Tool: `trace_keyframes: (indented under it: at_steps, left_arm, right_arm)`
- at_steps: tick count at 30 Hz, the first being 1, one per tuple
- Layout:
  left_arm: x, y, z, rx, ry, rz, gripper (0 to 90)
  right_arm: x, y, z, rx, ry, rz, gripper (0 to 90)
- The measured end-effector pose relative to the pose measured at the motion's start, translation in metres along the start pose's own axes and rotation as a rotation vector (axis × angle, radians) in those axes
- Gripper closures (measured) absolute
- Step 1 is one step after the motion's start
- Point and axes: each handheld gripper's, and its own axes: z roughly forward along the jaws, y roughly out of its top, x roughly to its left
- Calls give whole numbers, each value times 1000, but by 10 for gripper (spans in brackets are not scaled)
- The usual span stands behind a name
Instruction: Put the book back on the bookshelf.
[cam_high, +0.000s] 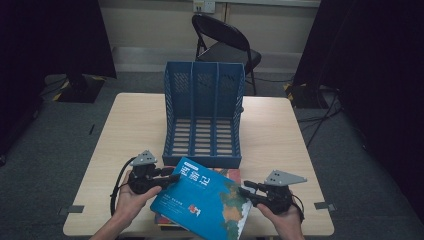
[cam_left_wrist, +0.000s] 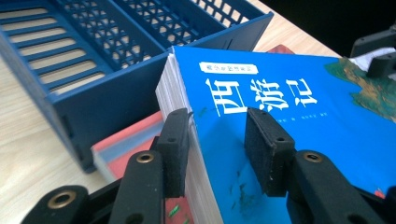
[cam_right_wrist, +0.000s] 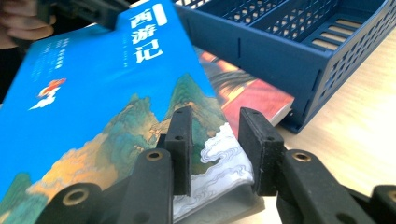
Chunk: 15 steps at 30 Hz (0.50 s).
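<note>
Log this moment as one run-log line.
left gripper: shut on blue book | right gripper: shut on blue book | file rack: empty

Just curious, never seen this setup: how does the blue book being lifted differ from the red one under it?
The blue book is tilted, with a claw at each end; the red book lies flat on the table, untouched. The blue one shows its whole cover, with mountains and white characters; the red one is mostly hidden. Both sit before the blue file rack.

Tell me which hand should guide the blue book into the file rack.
Left. The left tool clamps the blue book at the corner nearest the blue file rack; the right tool grips the far corner, farther from the rack.
</note>
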Motion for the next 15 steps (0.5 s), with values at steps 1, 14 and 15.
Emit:
trace_keyframes:
  at_steps: [1, 14, 15]
  left_arm:
    - [1, 2, 3, 8, -7, 13, 607]
    - [2, 16, 18, 37, -29, 57, 631]
    - [2, 16, 18, 39, -31, 52, 631]
  right_arm:
    - [0, 0, -4, 7, 19, 3, 669]
    - [-9, 50, 20, -3, 123, -78, 630]
    - [-8, 53, 20, -7, 117, -81, 630]
